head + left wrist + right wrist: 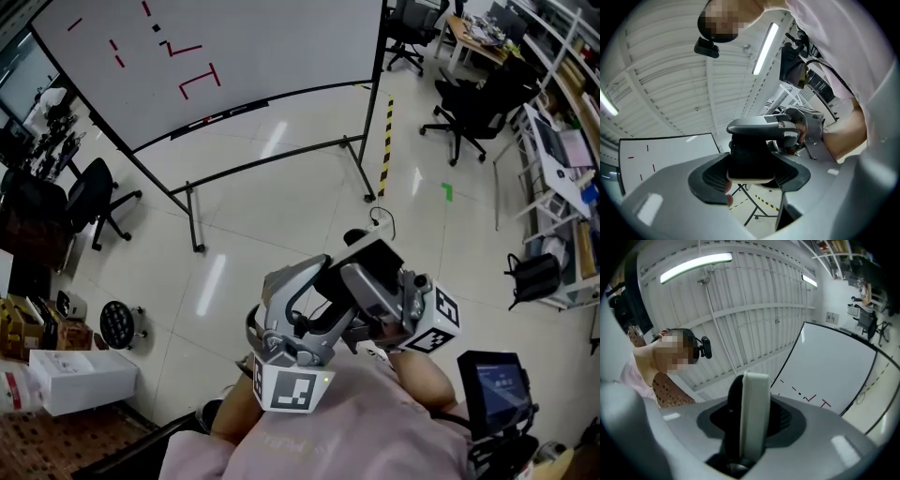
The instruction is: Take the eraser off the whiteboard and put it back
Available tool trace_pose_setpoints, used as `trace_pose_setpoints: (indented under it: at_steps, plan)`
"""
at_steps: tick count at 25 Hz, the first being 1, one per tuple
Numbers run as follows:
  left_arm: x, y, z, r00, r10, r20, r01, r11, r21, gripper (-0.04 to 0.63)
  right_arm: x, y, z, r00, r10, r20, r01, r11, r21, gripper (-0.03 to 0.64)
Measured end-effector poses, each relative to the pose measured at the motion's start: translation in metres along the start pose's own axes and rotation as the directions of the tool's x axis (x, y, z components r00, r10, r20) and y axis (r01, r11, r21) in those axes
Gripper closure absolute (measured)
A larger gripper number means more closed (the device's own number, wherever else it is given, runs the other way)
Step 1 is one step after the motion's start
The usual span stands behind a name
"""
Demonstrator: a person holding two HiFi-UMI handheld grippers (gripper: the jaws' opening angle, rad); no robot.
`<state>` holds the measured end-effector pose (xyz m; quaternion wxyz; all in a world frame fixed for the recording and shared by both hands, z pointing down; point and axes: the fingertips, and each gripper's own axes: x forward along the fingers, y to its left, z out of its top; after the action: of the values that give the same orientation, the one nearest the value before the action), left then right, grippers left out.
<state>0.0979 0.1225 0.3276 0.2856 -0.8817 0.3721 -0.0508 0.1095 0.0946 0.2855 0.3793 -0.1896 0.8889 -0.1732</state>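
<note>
The eraser [752, 413], a black block with a white felt face, stands on edge between the jaws of my right gripper [750, 427], which is shut on it. In the left gripper view the same eraser [750, 157] sits crosswise between my left gripper's [751, 174] dark pads, which touch both its sides. A finger [757, 124] of the right gripper lies across its top. In the head view both grippers, left [300, 328] and right [389, 300], are bunched together close to my chest and hide the eraser. The whiteboard [244, 47] with red marks stands far ahead.
The whiteboard's wheeled stand [361, 169] is on the tiled floor, beside a yellow-black tape strip [385, 145]. Office chairs stand at the left [94, 197] and right [469, 112]. A white box [80, 380] lies at lower left, and desks with clutter [562, 159] are at the right.
</note>
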Motion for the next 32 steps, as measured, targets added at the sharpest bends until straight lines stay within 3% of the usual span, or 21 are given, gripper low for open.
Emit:
trace_pose_setpoints:
  at_steps: [3, 8, 12, 20, 24, 28, 32]
  plan:
    - [-0.004, 0.000, 0.001, 0.999, 0.033, 0.021, -0.033, 0.999, 0.002, 0.319, -0.001, -0.003, -0.003, 1.000, -0.002, -0.004, 0.003, 0.999, 0.047, 0.451]
    - [-0.004, -0.004, 0.004, 0.999, 0.039, 0.016, -0.040, 0.996, 0.074, 0.318, -0.002, -0.006, -0.006, 1.000, -0.007, -0.028, 0.009, 0.995, 0.097, 0.456]
    - [-0.005, -0.004, 0.007, 0.997, 0.039, 0.069, -0.042, 0.998, 0.042, 0.313, -0.001, -0.009, -0.007, 0.999, 0.004, -0.050, 0.004, 0.988, 0.156, 0.453]
    - [-0.012, -0.011, 0.024, 0.976, 0.091, 0.196, -0.078, 0.994, -0.073, 0.314, -0.005, 0.011, -0.002, 0.988, 0.042, -0.148, -0.037, 0.999, 0.041, 0.417]
    - [-0.009, -0.025, 0.037, 0.968, 0.076, 0.238, -0.071, 0.997, -0.031, 0.314, -0.021, 0.018, 0.010, 0.983, 0.061, -0.173, -0.057, 0.998, 0.026, 0.408]
    - [-0.004, -0.038, 0.050, 0.960, 0.059, 0.273, -0.067, 0.998, 0.021, 0.316, -0.037, 0.025, 0.024, 0.967, 0.068, -0.246, -0.084, 0.995, -0.054, 0.388]
    - [-0.002, -0.034, 0.058, 0.949, 0.131, 0.287, -0.150, 0.988, 0.045, 0.316, -0.056, 0.020, 0.060, 0.978, 0.051, -0.205, -0.069, 0.994, -0.083, 0.373]
